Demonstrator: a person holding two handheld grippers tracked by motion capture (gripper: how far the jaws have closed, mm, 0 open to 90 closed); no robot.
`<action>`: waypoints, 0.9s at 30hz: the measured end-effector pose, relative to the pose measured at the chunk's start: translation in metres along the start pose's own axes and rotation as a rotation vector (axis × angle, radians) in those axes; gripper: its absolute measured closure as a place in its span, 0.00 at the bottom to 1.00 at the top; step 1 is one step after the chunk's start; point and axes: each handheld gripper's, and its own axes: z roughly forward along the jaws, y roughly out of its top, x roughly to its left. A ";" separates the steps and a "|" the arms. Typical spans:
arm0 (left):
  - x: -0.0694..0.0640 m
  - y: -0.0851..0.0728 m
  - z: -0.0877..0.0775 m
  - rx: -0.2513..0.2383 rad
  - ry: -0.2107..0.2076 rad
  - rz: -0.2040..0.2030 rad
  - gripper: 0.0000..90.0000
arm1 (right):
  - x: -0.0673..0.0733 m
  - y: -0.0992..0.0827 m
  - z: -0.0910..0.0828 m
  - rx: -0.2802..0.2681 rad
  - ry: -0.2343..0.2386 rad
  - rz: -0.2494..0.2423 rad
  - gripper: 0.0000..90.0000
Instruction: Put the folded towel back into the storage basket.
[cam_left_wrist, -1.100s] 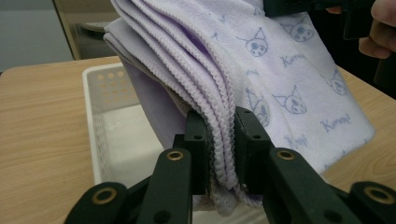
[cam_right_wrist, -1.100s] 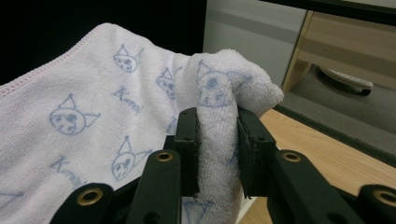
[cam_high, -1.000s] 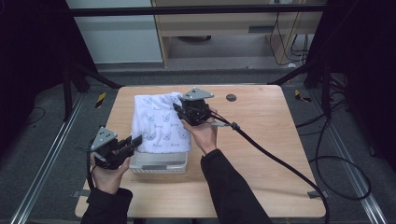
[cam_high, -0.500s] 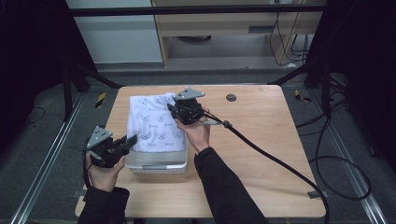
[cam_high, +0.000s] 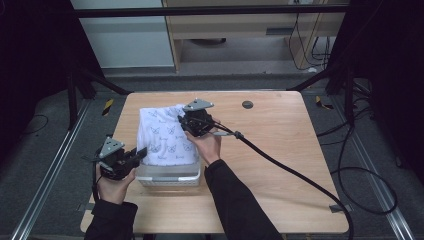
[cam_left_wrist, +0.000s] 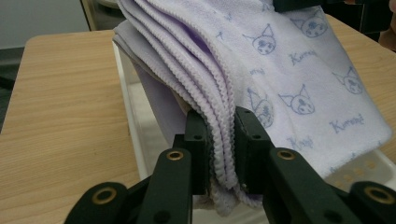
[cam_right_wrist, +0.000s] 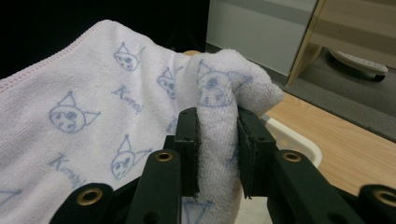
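Towel (cam_high: 165, 134), pale lilac-white and printed with small blue cat faces and script, is lying draped over a white tray (cam_high: 170, 175) at the centre-left of the high view, on the wooden bench (cam_high: 280, 150).

At the lower left of that view, the left gripper (cam_high: 139, 154) is sitting in the person's left hand (cam_high: 114, 182), its jaws reaching toward the towel's near-left edge, just above the tray's left end. In the left gripper view the two black jaws are clenching a stack of folded towel edges (cam_left_wrist: 219, 135); several scalloped hems are running up between them, and the printed cloth is spreading away toward the upper right of the frame. The tray's white wall (cam_left_wrist: 133, 135) is showing to the left of the jaws, with bare bench wood beyond it.

Moving right in the high view, the right gripper (cam_high: 187, 122) is resting over the towel's upper right corner, held by the right hand (cam_high: 207, 145), with a thick black cable (cam_high: 300, 172) trailing off toward the lower right of the frame. In the right gripper view its jaws are grasping a bunched fold of the towel (cam_right_wrist: 217, 140), which is bulging up above them, while the rest of the cloth is stretching across the left of the frame. A white corner of the tray (cam_right_wrist: 299, 144) is peeking out at the right of the jaws.

A small dark round disc (cam_high: 247, 104) is sitting on the bench, upper right of the towel and well apart from it.
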 end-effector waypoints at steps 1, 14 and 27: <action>0.000 -0.001 0.001 0.003 0.002 0.000 0.85 | 0.000 -0.001 0.001 0.003 -0.002 -0.001 0.80; 0.002 -0.007 0.012 0.039 0.014 0.013 0.85 | 0.002 -0.012 0.011 0.032 -0.019 -0.005 0.80; 0.002 -0.014 0.023 0.079 0.026 0.022 0.85 | 0.001 -0.024 0.020 0.060 -0.029 0.002 0.80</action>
